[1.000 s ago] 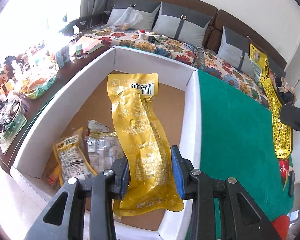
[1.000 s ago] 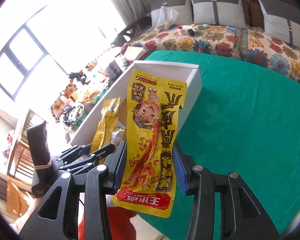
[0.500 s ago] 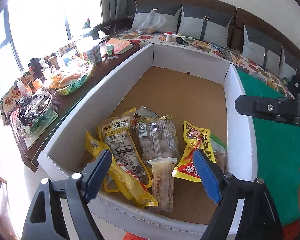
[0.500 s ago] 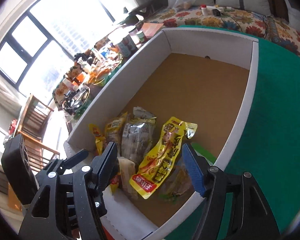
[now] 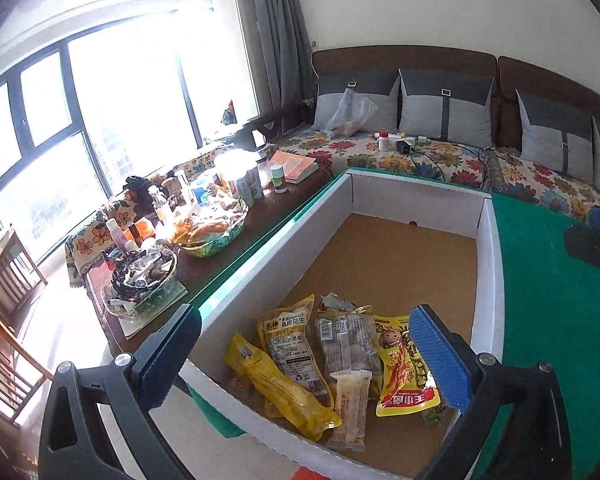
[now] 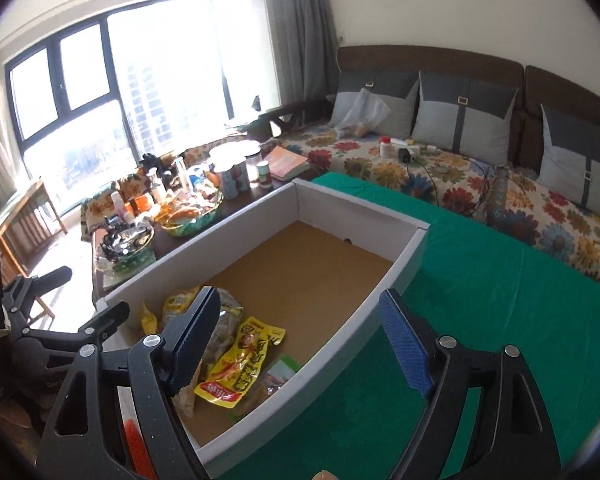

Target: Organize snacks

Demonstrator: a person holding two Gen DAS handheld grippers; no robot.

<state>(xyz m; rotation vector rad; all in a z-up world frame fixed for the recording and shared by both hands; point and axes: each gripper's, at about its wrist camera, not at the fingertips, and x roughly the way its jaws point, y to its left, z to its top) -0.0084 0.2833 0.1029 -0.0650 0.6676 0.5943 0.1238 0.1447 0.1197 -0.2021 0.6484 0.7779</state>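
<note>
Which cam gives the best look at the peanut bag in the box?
Left wrist: the peanut bag lies face up, label and most of the pack visible, though neighbouring packs overlap its edges. In the right wrist view only its top peeks out behind the right hand-held gripper's finger.

Daylight floods through the big black-framed window (image 5: 80,128), blowing out its panes for you. Fisheye edges curve and darken; focus is sharp.

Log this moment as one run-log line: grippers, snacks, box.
left gripper: jaws opening, nothing between | right gripper: jaws opening, nothing between | yellow cartoon-print snack pouch: lying in box | white-walled cardboard box: holds several packets at near end
</note>
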